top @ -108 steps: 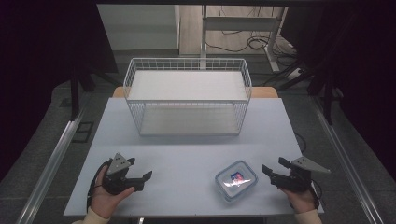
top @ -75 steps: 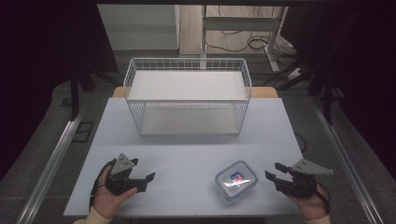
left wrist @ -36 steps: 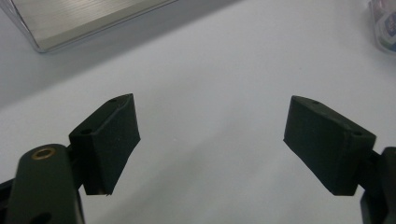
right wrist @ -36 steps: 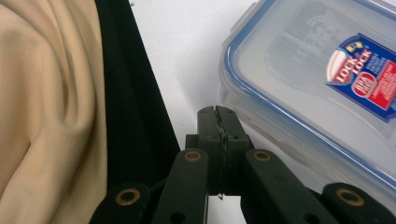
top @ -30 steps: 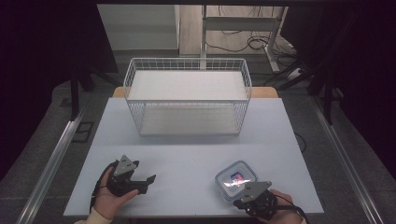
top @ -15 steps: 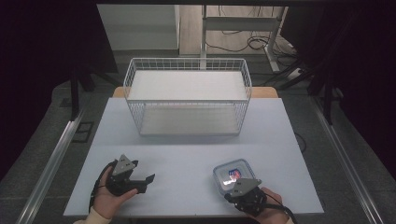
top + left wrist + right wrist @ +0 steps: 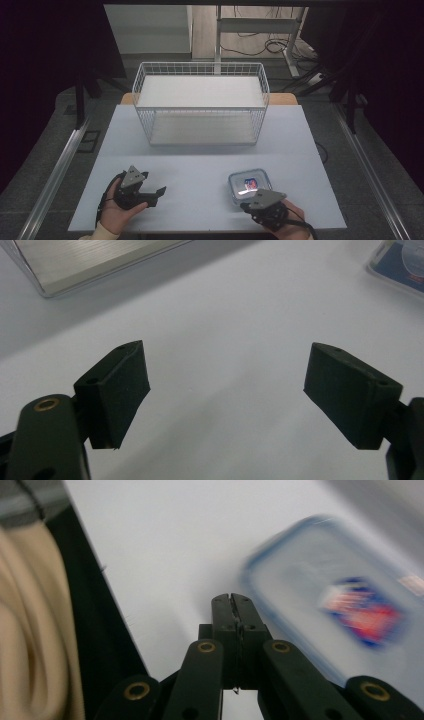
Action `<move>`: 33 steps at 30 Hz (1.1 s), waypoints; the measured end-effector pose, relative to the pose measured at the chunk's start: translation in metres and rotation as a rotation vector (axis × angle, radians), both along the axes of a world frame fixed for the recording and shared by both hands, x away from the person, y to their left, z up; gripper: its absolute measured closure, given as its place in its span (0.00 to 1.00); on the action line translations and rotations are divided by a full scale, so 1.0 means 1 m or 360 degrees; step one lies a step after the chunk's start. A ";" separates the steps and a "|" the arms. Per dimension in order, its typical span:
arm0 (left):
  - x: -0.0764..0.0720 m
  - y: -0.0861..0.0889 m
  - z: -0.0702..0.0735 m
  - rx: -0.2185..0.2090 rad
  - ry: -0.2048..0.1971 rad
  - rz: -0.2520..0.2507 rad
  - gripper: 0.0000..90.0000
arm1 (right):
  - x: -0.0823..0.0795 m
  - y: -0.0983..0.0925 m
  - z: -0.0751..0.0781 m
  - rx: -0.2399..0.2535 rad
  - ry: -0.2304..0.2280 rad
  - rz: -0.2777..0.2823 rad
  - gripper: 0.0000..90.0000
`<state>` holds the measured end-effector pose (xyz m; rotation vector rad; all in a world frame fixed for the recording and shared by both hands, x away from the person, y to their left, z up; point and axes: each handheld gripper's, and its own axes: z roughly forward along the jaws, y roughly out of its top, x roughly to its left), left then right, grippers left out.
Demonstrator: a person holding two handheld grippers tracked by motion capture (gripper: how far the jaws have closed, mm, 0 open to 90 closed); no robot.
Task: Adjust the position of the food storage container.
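A clear lidded container point(image 7: 250, 183) with a blue rim and a red-and-blue label lies flat at the table's front right. My right gripper point(image 7: 244, 204) is at its near-left corner, low over the table. In the right gripper view the jaws are pressed together with nothing between them, and the gripper point(image 7: 233, 601) points along the container point(image 7: 345, 615), just left of its rim. Whether it touches the rim I cannot tell. My left gripper point(image 7: 159, 192) rests at the front left, open. Its jaws point(image 7: 225, 385) stand wide apart over bare table.
A white wire basket point(image 7: 201, 67) stands at the back middle of the table, and its base point(image 7: 90, 262) appears in the left gripper view. The table's front edge point(image 7: 107, 595) runs just below both hands. A pale sleeve point(image 7: 30, 645) lies close by my right gripper.
My right gripper has swung from the container's right side to its near-left corner and its jaws have shut. The container seems nudged slightly away. The left gripper has hardly moved.
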<state>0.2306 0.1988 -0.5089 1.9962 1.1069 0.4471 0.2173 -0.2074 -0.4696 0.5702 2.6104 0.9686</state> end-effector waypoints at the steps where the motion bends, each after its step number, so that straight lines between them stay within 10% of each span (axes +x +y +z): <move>1: 0.000 0.000 0.000 -0.0001 0.0000 -0.0002 0.20 | 0.001 -0.009 0.007 0.0026 -0.0034 -0.0040 0.99; 6: 0.001 -0.002 -0.001 0.0004 0.0005 -0.0011 0.20 | 0.016 -0.056 0.022 0.0107 -0.0114 -0.0339 0.99; 11: 0.002 -0.005 -0.001 0.0009 0.0005 -0.0017 0.20 | 0.035 -0.088 0.009 0.0099 -0.0024 -0.0560 0.99; 16: 0.001 -0.007 -0.002 0.0016 0.0009 -0.0026 0.20 | 0.042 -0.085 -0.012 0.0018 0.0098 -0.0546 0.99; 33: 0.001 -0.006 -0.001 0.0015 0.0006 -0.0025 0.20 | 0.038 -0.071 -0.022 -0.0039 0.0177 -0.0451 0.99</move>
